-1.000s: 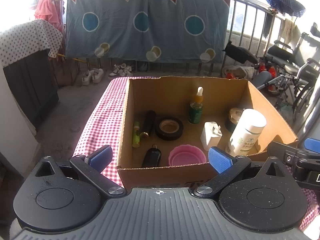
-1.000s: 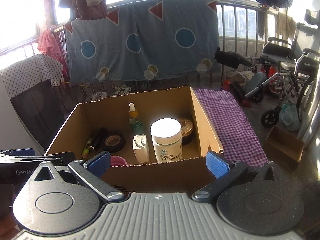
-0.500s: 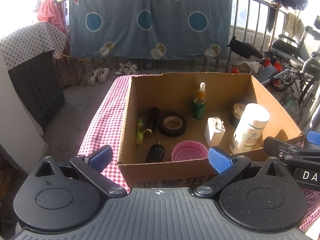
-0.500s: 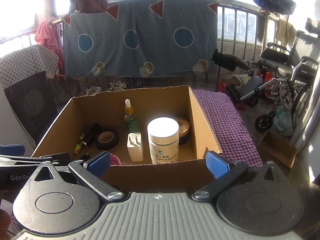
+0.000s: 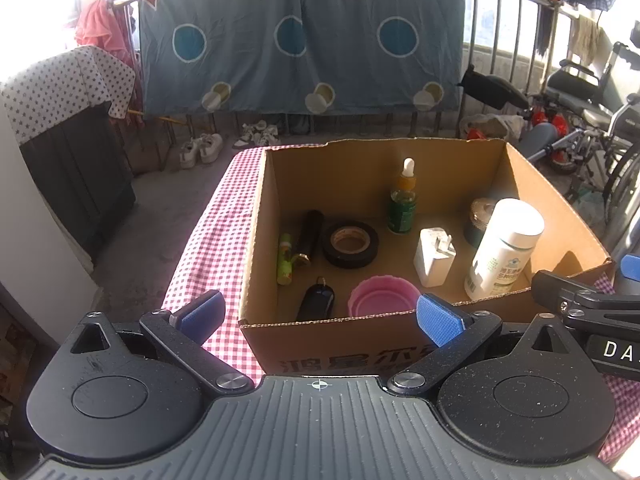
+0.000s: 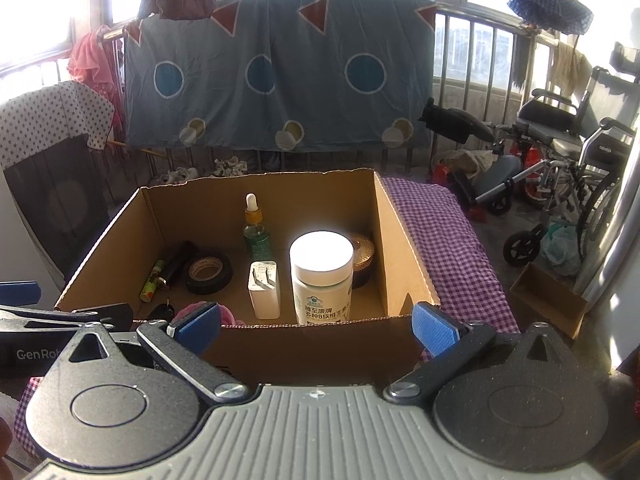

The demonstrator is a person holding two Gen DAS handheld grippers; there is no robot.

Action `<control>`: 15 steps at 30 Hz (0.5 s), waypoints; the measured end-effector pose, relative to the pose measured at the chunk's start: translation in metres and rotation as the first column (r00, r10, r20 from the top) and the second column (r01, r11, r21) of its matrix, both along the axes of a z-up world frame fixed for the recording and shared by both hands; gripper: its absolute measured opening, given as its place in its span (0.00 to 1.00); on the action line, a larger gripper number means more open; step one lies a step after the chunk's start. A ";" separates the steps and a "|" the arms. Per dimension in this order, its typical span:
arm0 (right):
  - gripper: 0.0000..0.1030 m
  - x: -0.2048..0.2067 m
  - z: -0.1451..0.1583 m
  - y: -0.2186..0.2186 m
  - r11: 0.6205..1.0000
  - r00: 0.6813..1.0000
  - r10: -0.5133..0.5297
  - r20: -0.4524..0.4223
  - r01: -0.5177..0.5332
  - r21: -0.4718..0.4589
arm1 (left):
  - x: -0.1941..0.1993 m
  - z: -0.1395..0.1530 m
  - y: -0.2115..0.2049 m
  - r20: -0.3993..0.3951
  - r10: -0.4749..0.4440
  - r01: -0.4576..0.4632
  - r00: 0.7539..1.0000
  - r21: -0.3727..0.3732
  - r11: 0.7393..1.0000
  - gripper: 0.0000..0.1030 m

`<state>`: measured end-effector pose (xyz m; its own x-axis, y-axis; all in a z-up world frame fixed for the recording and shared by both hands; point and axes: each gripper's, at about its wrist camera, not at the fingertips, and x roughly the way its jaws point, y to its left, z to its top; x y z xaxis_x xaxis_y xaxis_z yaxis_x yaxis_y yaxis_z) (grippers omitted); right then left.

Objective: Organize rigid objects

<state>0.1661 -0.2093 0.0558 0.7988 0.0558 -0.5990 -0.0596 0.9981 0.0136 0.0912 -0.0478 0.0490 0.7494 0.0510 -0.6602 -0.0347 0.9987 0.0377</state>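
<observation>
Hovering before the cardboard box on the worktop, we hold the left gripper and right gripper released, empty. Reaching past the near wall could topple the tall white bottle by the near right corner.

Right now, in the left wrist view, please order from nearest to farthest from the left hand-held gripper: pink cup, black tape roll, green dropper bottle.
From the left hand-held gripper:
1. Pink plastic cup, box front.
2. Black tape roll, box middle.
3. Green dropper bottle, standing near the back wall.
</observation>
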 end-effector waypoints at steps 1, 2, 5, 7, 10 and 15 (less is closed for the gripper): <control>1.00 0.000 0.000 0.000 1.000 1.000 0.000 -0.001 0.000 -0.001 | 0.001 0.000 0.001 -0.004 0.000 0.000 1.000 0.000 1.000 0.99; 1.00 0.000 0.000 0.000 1.000 1.000 0.000 0.000 0.000 -0.001 | 0.001 -0.001 0.001 -0.006 0.000 0.000 1.000 0.000 1.000 0.99; 1.00 0.001 -0.001 0.001 1.000 1.000 0.001 -0.001 -0.001 -0.003 | 0.002 -0.001 0.002 -0.013 0.000 0.000 1.000 -0.003 1.000 0.99; 1.00 0.001 -0.001 0.002 1.000 1.000 0.002 -0.002 -0.002 -0.002 | 0.002 -0.001 0.003 -0.016 0.001 -0.001 1.000 -0.003 1.000 0.99; 1.00 0.002 -0.001 0.001 1.000 1.000 0.003 -0.003 -0.003 -0.003 | 0.002 -0.001 0.003 -0.015 0.003 -0.003 1.000 0.000 1.000 0.99; 1.00 0.002 -0.002 0.001 1.000 1.000 0.003 -0.004 -0.003 -0.001 | 0.002 -0.001 0.003 -0.015 0.004 -0.004 1.000 0.002 1.000 0.99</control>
<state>0.1681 -0.2080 0.0543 0.7962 0.0571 -0.6024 -0.0621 0.9980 0.0125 0.0934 -0.0445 0.0478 0.7389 0.0553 -0.6715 -0.0382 0.9985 0.0403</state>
